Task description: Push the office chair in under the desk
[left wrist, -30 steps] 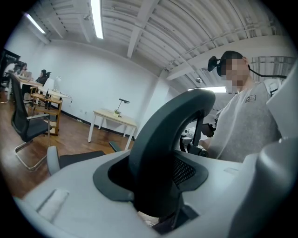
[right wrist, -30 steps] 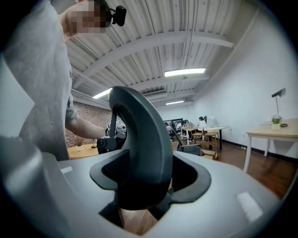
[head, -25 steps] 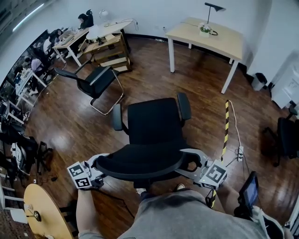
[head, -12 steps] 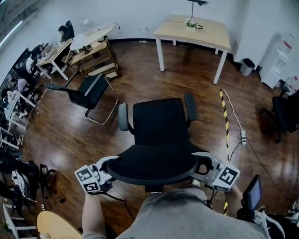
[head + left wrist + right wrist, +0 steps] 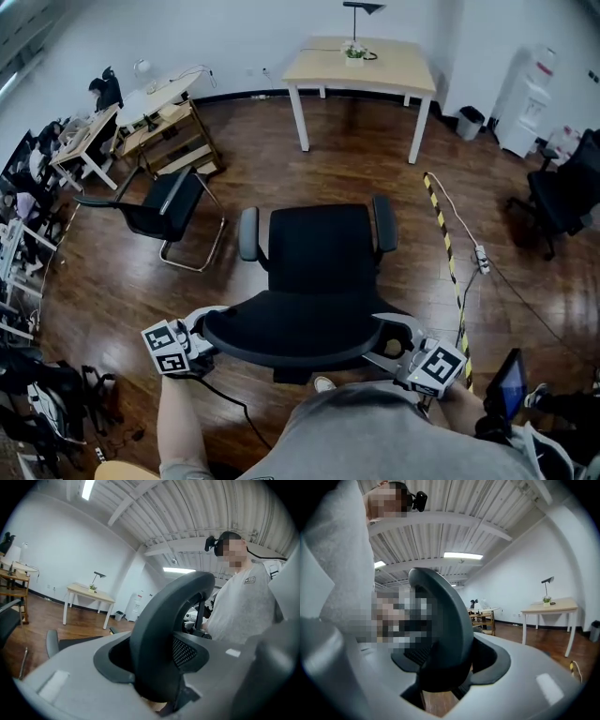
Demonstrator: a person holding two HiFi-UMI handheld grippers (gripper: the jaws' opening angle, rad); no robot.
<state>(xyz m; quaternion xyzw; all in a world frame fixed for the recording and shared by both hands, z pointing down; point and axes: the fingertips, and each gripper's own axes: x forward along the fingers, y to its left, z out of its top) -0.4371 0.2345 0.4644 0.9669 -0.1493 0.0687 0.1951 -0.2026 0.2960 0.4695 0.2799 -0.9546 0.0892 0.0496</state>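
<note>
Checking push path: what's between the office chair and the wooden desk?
Head view: only bare wood floor between office chair and desk.

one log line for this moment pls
left gripper: shut on office chair backrest | right gripper: shut on same backrest | chair: faces desk across floor, not yet under it

Office chair (image 5: 319, 251) blk; desk (image 5: 394, 70) pale wood top, wht legs; floor (image 5: 122, 281) dk brown wood; tape (image 5: 441, 242) yel/blk striped
</note>
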